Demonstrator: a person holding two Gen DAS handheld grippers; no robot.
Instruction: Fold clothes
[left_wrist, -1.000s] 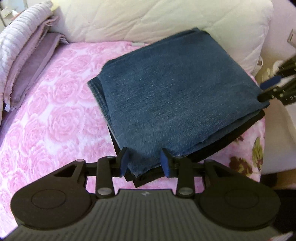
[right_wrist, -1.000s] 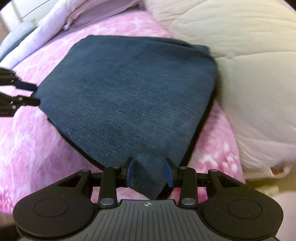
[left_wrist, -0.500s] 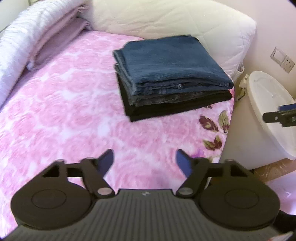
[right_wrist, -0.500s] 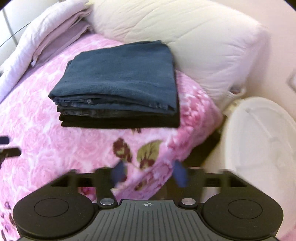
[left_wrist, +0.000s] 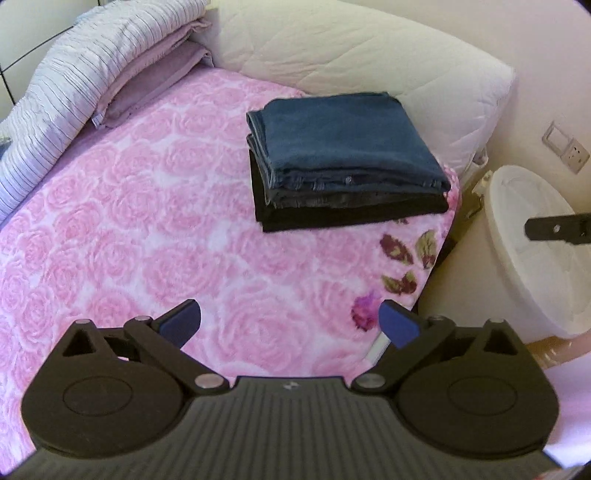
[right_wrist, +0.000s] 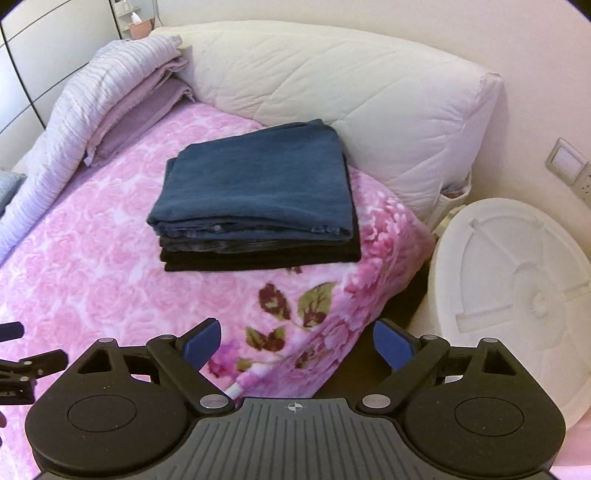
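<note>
Folded blue jeans lie on top of a stack of dark folded clothes near the corner of a bed with a pink rose blanket. My left gripper hovers well back from the stack, its jaws still opening wide with nothing between them. My right gripper hangs over the bed's corner, open and empty, also clear of the stack. One finger of the right gripper shows at the right edge of the left wrist view.
A large cream quilted pillow leans behind the stack. Folded lilac bedding lies along the left side. A white lidded bin stands on the floor beside the bed's right corner. Wall sockets sit above it.
Both grippers let go of the jeans, opened wide, and pulled back and up from the stack. The jeans now rest flat on the pile.
</note>
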